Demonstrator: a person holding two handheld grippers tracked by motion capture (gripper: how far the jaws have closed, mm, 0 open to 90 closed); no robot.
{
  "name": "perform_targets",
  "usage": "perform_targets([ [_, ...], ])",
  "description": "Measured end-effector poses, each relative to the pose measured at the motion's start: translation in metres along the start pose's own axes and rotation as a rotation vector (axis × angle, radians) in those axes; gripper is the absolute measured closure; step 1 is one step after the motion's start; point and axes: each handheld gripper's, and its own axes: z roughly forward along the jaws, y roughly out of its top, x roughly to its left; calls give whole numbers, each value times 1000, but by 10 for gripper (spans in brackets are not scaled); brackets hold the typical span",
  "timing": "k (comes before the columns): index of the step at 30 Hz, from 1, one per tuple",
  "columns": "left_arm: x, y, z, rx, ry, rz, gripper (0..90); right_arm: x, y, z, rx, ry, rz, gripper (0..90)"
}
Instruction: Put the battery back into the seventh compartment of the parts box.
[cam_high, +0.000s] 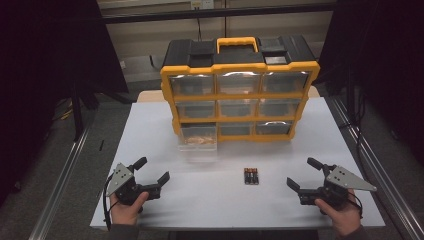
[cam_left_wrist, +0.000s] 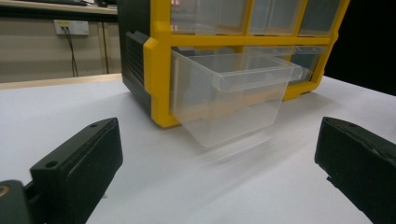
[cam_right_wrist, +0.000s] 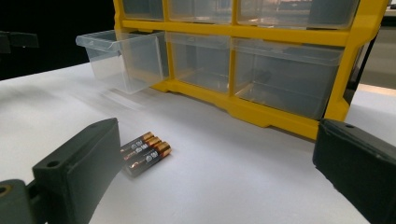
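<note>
A yellow and black drawer cabinet (cam_high: 239, 90) with clear drawers stands at the back of the white table (cam_high: 150, 135). Its bottom-left drawer (cam_high: 198, 137) is pulled out; it also shows in the left gripper view as the clear drawer (cam_left_wrist: 233, 93) and in the right gripper view as the clear drawer (cam_right_wrist: 121, 58). A small pack of batteries (cam_high: 251, 176) lies on the table's middle front, also the batteries (cam_right_wrist: 144, 151). My left gripper (cam_high: 152, 170) rests at the front left, open and empty. My right gripper (cam_high: 304, 174) rests at the front right, open and empty, with the batteries to its left.
The table's front edge (cam_high: 235, 227) runs just below both hands. Metal rails (cam_high: 370, 165) flank the table at the sides. A wall with a power socket (cam_left_wrist: 71, 27) stands behind the cabinet.
</note>
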Motion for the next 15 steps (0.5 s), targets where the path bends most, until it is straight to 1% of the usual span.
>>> perform_targets([
  [2,-2,0,2,-4,-3,-2,9,-1,0,0,-2,-3,0,12],
  [4,-5,2,5,-7,-2,-20,8,0,-1,0,7,1,1,13],
  [7,-7,3,7,-2,-4,-16,7,0,-1,0,9,2,-3,14],
  [8,-9,3,9,-4,-9,-22,7,1,-1,0,8,2,-2,15],
  [9,-9,4,10,2,-27,-18,7,1,-1,0,8,2,-2,15],
  [10,-11,3,12,10,-23,-24,7,1,-1,0,9,2,-3,15],
  [11,-12,4,14,16,-27,-13,7,1,-1,0,10,3,-3,15],
  [14,-16,4,19,32,-43,-4,8,0,0,0,10,6,-2,16],
  [15,-17,5,20,28,-56,-6,8,0,0,1,12,7,-3,16],
])
